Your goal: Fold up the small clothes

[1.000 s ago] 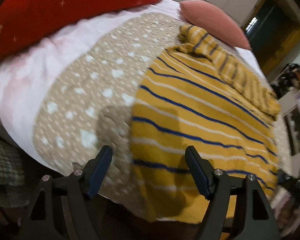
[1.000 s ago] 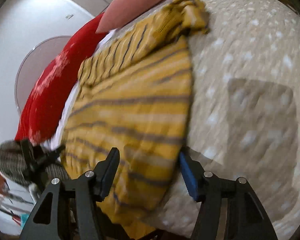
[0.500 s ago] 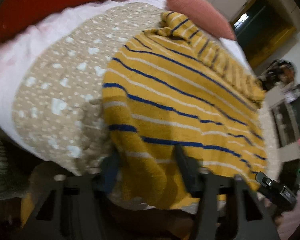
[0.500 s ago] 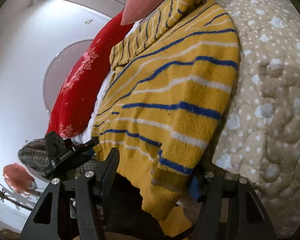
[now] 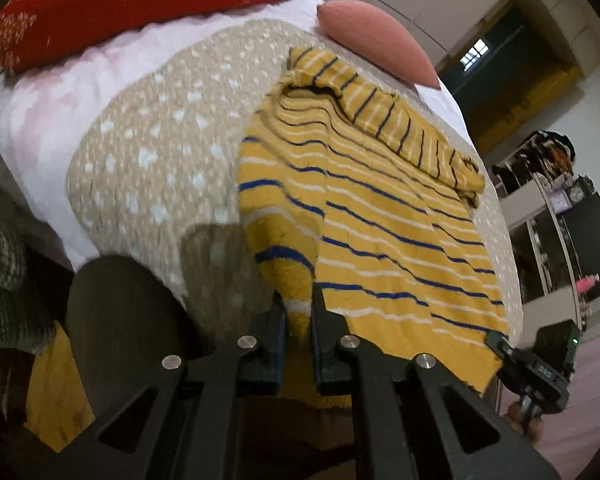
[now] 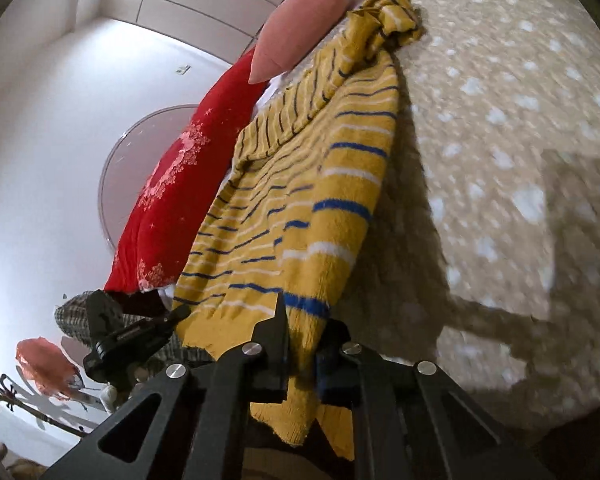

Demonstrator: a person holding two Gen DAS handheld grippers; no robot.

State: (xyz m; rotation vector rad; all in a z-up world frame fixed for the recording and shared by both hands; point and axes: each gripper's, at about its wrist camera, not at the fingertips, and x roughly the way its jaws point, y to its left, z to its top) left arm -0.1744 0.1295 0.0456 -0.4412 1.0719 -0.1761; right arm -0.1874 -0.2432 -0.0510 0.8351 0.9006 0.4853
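Clamping the near left hem corner of the one yellow striped sweater [image 5: 380, 216], the left gripper [image 5: 299, 320] is seen at lower centre; bare beige quilt [image 5: 152, 160] lies left. In the right view, the right gripper [image 6: 304, 332] is clamped on the opposite corner; both were apart earlier. Two pillows are counted: red pillow [image 6: 180, 184], pink pillow [image 6: 300, 40].

One yellow striped sweater [image 5: 380, 240] lying on one bed, one tan spotted quilt [image 5: 160, 168] covering it, two pillows showing, one red pillow [image 5: 132, 4], one pink pillow [image 5: 376, 44], two claws showing, left claw [image 5: 299, 312], right claw [image 6: 302, 332].
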